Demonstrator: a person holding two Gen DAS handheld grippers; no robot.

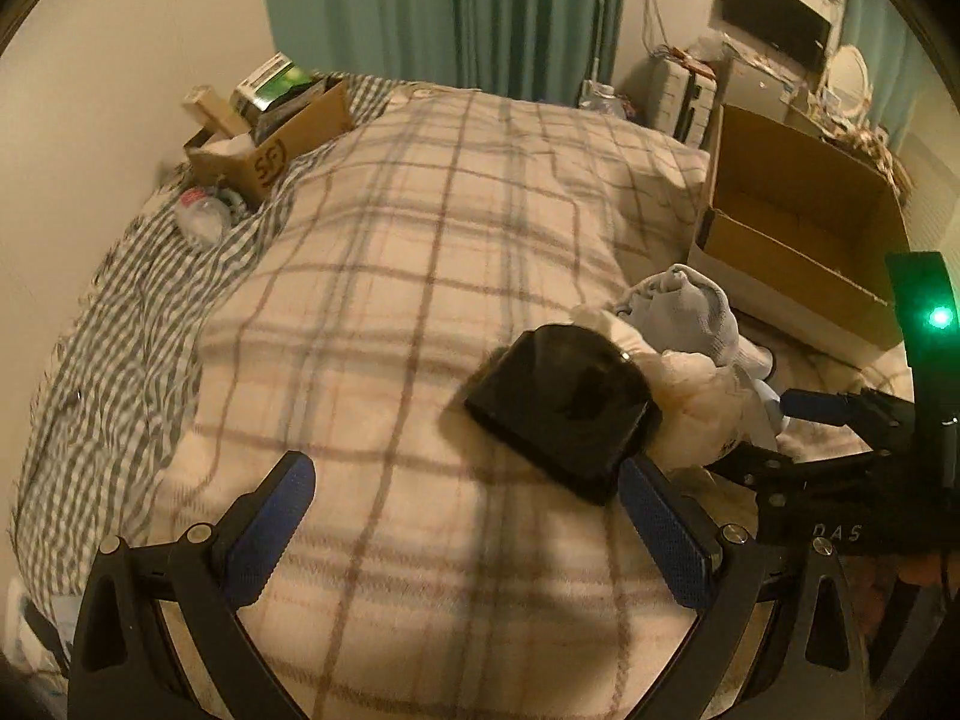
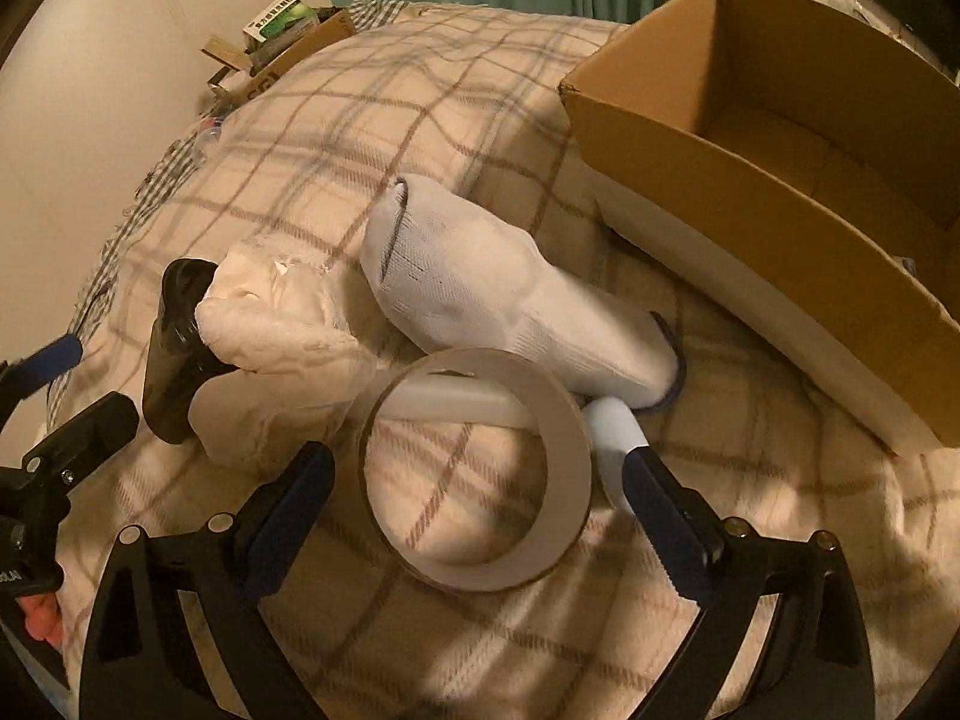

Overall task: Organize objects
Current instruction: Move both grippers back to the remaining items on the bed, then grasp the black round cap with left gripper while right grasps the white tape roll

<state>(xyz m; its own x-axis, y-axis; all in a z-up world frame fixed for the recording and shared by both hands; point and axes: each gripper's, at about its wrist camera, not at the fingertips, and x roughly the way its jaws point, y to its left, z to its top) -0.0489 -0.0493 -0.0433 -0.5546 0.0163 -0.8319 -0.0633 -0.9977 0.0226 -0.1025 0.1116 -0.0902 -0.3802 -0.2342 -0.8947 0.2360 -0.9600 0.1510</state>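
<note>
In the right wrist view we see the tape roll (image 2: 477,471) at lower centre, flat on the blanket (image 2: 456,120), hole upward. The right gripper (image 2: 480,480) stands wide open around it, holding nothing. The white sock (image 2: 498,294) lies with its long axis from upper left to lower right, beside the cardboard box (image 2: 768,180). The left gripper (image 1: 462,498) is open too, near the black object (image 1: 558,402).

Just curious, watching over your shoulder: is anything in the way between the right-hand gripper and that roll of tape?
Nothing visible. The right gripper is open with the tape roll already between its fingers. The white sock lies just behind the roll.
</note>
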